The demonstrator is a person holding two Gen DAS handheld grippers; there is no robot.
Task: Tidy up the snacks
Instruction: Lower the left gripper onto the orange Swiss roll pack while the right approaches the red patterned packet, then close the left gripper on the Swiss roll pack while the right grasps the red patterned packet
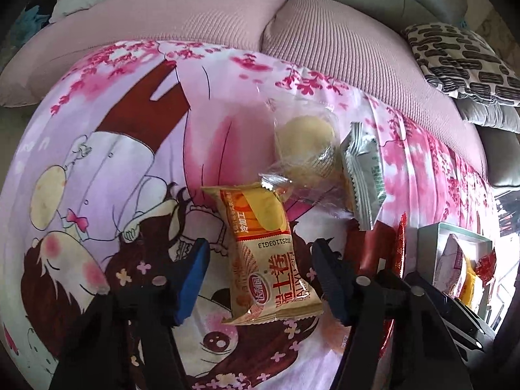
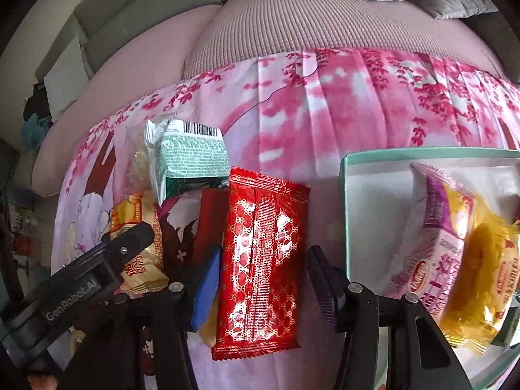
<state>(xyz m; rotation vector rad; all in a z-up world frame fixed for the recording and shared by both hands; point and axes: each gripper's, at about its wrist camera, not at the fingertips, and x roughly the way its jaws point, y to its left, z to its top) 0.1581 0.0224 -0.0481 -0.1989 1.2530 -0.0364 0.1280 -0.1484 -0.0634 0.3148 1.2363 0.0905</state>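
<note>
My left gripper (image 1: pixel 260 269) is open, its fingers on either side of a tan snack-cake packet (image 1: pixel 266 260) lying on the printed pink cloth. Beyond it lie a clear-wrapped pale cake (image 1: pixel 305 143) and a green-and-silver packet (image 1: pixel 364 169). My right gripper (image 2: pixel 263 279) is open around a shiny red patterned packet (image 2: pixel 263 256) on the cloth. The green packet (image 2: pixel 188 159) and tan packet (image 2: pixel 136 247) also show in the right wrist view, with the left gripper's body (image 2: pixel 81 279) over the tan one. A teal-rimmed box (image 2: pixel 351 195) at right holds a purple-white packet (image 2: pixel 432 227) and a yellow packet (image 2: pixel 481 273).
A dark red packet (image 2: pixel 209 224) lies partly under the red one. The cloth (image 2: pixel 325 104) covers a pink cushioned seat (image 1: pixel 201 22). A black-and-white patterned pillow (image 1: pixel 461 58) lies at the back right. The box also shows at the right edge of the left wrist view (image 1: pixel 429 247).
</note>
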